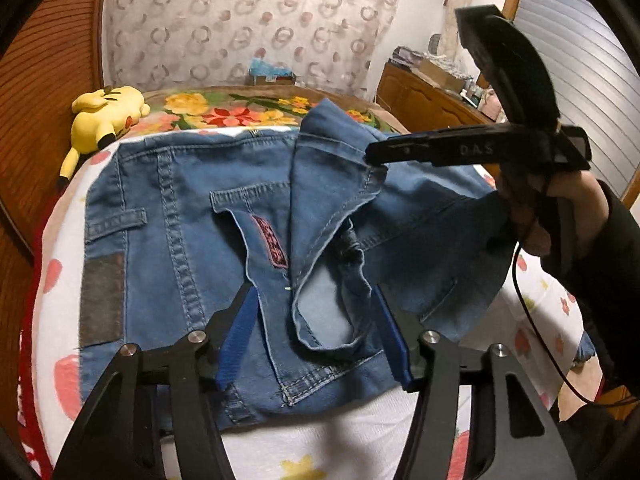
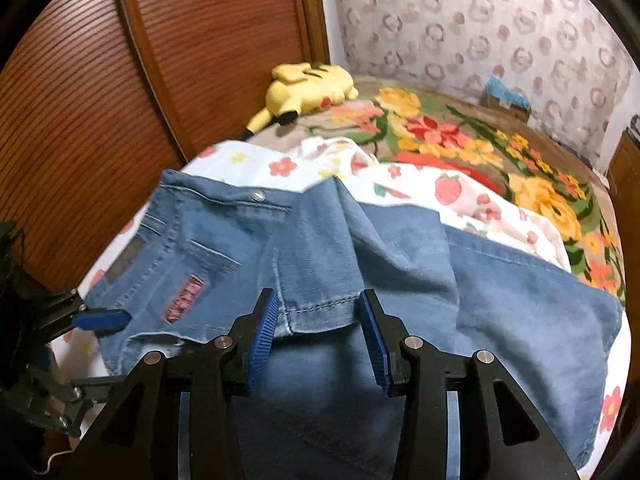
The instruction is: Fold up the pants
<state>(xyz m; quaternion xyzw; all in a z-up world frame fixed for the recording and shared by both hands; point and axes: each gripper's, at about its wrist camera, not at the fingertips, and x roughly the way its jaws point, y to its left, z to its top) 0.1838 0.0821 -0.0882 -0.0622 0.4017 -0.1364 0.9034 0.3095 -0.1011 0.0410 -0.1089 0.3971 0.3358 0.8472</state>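
Observation:
Blue denim pants (image 1: 192, 232) lie on a white flower-print sheet, waist to the left, with a dark waist patch and a pink label. One leg end is folded back over the seat. My left gripper (image 1: 316, 320) is open just above the hem and pocket area at the near edge. My right gripper (image 2: 318, 316) is open, its blue pads either side of a raised leg hem (image 2: 320, 308). In the left wrist view the right gripper (image 1: 376, 156) touches the lifted fold. The left gripper also shows in the right wrist view (image 2: 100, 320).
A yellow plush toy (image 1: 106, 116) lies at the far left of the bed on a floral blanket (image 1: 240, 110). A wooden slatted wall (image 2: 120, 60) runs along the left. A wooden dresser (image 1: 424, 100) stands at the far right.

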